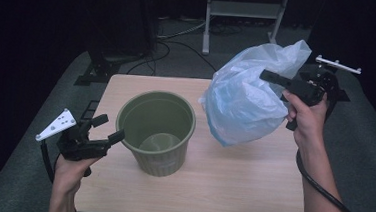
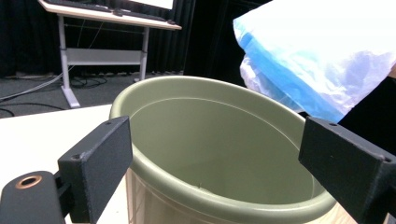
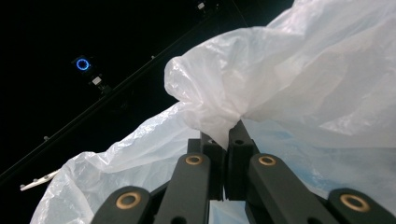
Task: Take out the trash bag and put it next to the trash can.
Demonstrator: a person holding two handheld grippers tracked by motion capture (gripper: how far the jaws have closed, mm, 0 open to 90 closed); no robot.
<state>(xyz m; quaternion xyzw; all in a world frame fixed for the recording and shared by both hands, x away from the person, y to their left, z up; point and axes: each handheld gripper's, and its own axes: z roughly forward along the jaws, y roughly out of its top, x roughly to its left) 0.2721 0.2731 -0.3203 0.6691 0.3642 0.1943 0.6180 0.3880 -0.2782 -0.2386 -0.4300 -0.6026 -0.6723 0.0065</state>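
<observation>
A green plastic bin (image 1: pixel 156 131) stands upright and empty on the wooden table (image 1: pixel 230 184). My left gripper (image 1: pixel 108 129) sits open just left of its rim, jaws spread wide toward the bin (image 2: pixel 219 154). To the bin's right, a pale blue-white plastic bag (image 1: pixel 249 98) hangs in the air above the table. My right gripper (image 1: pixel 267 75) is shut on the bag's upper edge. In the right gripper view the bag (image 3: pixel 289 93) is pinched between the closed jaws and billows out on both sides. The bag (image 2: pixel 322 51) also hangs beyond the bin's far rim.
A white desk frame (image 1: pixel 242 14) and cables (image 1: pixel 181 35) are on the grey floor behind the table. Dark curtains surround the area. A black stand (image 1: pixel 101 65) is near the table's back left corner.
</observation>
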